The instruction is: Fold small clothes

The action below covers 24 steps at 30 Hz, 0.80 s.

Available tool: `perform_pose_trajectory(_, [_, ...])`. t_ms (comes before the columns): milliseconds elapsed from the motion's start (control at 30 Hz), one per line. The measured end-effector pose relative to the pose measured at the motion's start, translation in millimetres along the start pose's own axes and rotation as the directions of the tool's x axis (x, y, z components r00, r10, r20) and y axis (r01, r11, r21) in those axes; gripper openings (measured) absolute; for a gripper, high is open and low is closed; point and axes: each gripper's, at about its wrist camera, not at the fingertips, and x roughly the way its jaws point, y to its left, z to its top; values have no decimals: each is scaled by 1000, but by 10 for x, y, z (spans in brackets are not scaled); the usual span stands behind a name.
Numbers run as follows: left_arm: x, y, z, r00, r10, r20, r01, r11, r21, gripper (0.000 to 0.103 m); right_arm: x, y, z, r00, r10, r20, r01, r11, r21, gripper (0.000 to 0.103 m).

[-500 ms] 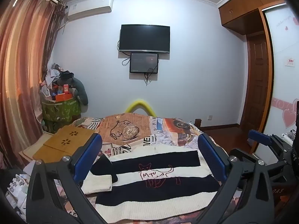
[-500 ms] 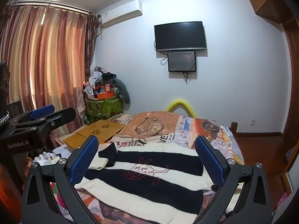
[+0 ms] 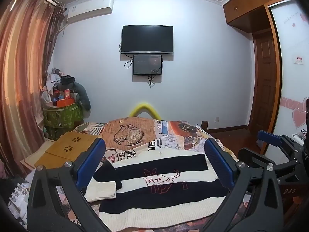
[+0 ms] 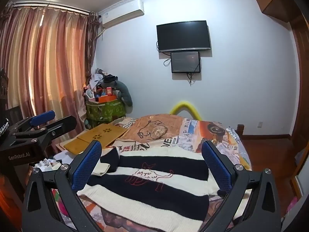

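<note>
A small knit sweater (image 3: 164, 185) with black and cream stripes and a red cat outline lies flat on the bed; it also shows in the right wrist view (image 4: 154, 181). Its left sleeve (image 3: 102, 189) is folded in, cream cuff showing. My left gripper (image 3: 154, 166) is open and empty, held above the sweater's near edge. My right gripper (image 4: 152, 166) is open and empty, also above the sweater. Each gripper appears at the other view's edge: the right gripper (image 3: 270, 141) and the left gripper (image 4: 44, 119).
The bed (image 3: 173, 135) has a patterned cover. A wooden lap desk (image 3: 65, 150) lies at its left edge. A green bin piled with clutter (image 3: 61, 114) stands by the curtains. A TV (image 3: 146, 39) hangs on the far wall. A wardrobe (image 3: 289, 77) is at right.
Both views have hardly shifted. The sweater lies the same and both grippers stay open.
</note>
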Motion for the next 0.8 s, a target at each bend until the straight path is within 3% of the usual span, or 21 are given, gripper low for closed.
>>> perform_pose_trajectory(800, [-75,-59,58,1000,5,6,-5,1000,16,103,-2,-33,-8,1000,-5,-4,5,1000,4,103])
